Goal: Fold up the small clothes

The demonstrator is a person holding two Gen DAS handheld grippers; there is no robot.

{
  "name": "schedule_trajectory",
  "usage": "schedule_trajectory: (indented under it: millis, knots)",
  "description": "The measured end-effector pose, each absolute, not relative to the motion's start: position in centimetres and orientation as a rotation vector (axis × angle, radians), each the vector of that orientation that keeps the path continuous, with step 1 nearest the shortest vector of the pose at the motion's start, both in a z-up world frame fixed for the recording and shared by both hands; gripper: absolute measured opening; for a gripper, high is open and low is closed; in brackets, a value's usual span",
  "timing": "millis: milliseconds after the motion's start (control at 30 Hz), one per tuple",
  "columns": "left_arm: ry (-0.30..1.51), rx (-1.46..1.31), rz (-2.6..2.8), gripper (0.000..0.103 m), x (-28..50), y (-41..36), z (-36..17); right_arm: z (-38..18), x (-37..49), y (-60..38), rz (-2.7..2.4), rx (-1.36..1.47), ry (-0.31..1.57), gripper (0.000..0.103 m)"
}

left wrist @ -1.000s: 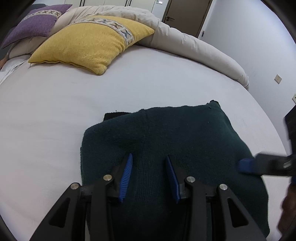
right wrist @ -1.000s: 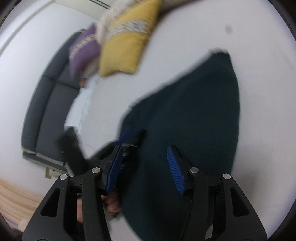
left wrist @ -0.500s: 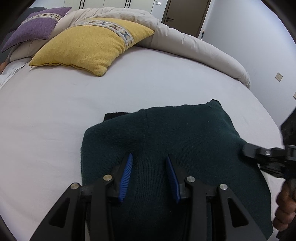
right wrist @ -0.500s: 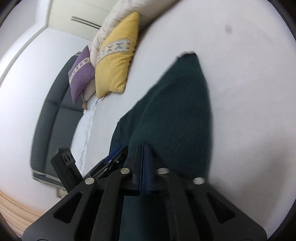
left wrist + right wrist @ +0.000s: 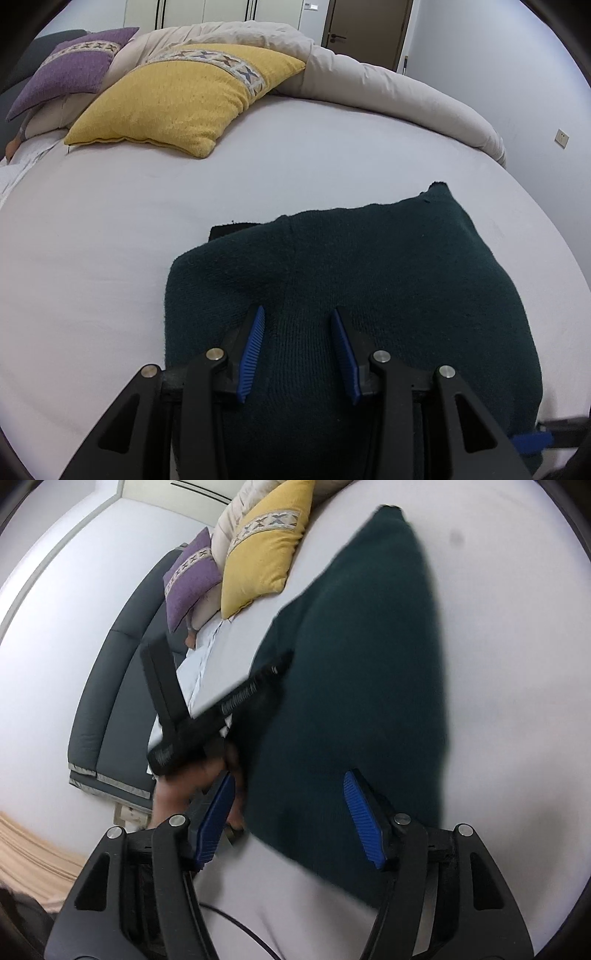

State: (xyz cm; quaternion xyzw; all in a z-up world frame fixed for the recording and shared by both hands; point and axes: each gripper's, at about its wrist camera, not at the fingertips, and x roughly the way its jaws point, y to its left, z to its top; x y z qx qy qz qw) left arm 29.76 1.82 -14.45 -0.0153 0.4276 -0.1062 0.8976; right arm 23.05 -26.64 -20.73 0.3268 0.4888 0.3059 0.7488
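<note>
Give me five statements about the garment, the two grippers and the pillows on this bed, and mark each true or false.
1. The dark green garment lies on the white bed sheet. True.
2. The left gripper is clamped shut on the garment. False: its jaws are open, over the knit.
3. The right gripper is open. True.
4. The yellow pillow lies on top of the garment. False: it sits apart, further up the bed.
5. The purple pillow lies between the yellow pillow and the garment. False: it is beyond the yellow pillow, at the far left.
</note>
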Motion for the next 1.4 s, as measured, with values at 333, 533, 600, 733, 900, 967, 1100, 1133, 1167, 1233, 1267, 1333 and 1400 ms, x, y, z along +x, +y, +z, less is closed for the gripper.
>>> schedule_trajectory:
  millis: [333,533,600,733,900,967,1100,1133,1167,1233,1267,1333,1400]
  knots:
    - [0.88,-0.033,-0.219,0.042,29.0,1.9,-14.2,-20.5,18.4,-28.7,0.591,0.721,1.066,0.059]
    - [0.859,-0.285,-0.251,0.043,24.6,8.1,-12.1,-18.3,18.4,-33.2,0.44,0.682,1.033,0.064]
    - [0.817,-0.332,-0.19,0.07,23.3,10.7,-11.2,-17.6,19.2,-33.8,0.432,0.678,1.014,0.065]
    - [0.875,-0.446,-0.205,0.074,23.9,13.8,-11.9,-16.8,21.7,-33.4,0.445,0.677,0.991,0.076]
    - [1.037,-0.524,-0.325,0.076,26.4,12.9,-14.9,-18.0,25.7,-31.8,0.462,0.677,1.067,0.077]
    - [1.031,-0.51,-0.319,0.076,26.5,12.4,-15.1,-19.0,27.2,-31.2,0.461,0.677,1.108,0.076]
    - [1.072,-0.525,-0.328,0.074,28.0,11.8,-15.3,-20.5,29.3,-29.7,0.473,0.699,1.145,0.07]
    - [1.091,-0.512,-0.327,0.073,28.7,11.5,-15.5,-20.7,29.6,-29.6,0.48,0.701,1.149,0.067]
    - [1.1,-0.504,-0.325,0.071,29.0,11.3,-15.5,-20.9,30.1,-29.3,0.476,0.703,1.16,0.066]
    - [1.112,-0.497,-0.326,0.059,29.7,11.0,-15.4,-21.3,30.6,-28.7,0.469,0.697,1.165,0.064]
    - [1.122,-0.519,-0.342,0.046,30.0,10.8,-15.6,-21.4,30.9,-28.6,0.467,0.697,1.167,0.062]
    - [1.131,-0.558,-0.343,0.041,30.1,10.7,-16.0,-21.7,31.2,-28.5,0.454,0.703,1.17,0.058]
    - [1.126,-0.564,-0.347,0.035,29.9,10.6,-16.0,-21.5,31.1,-28.2,0.435,0.675,1.168,0.052]
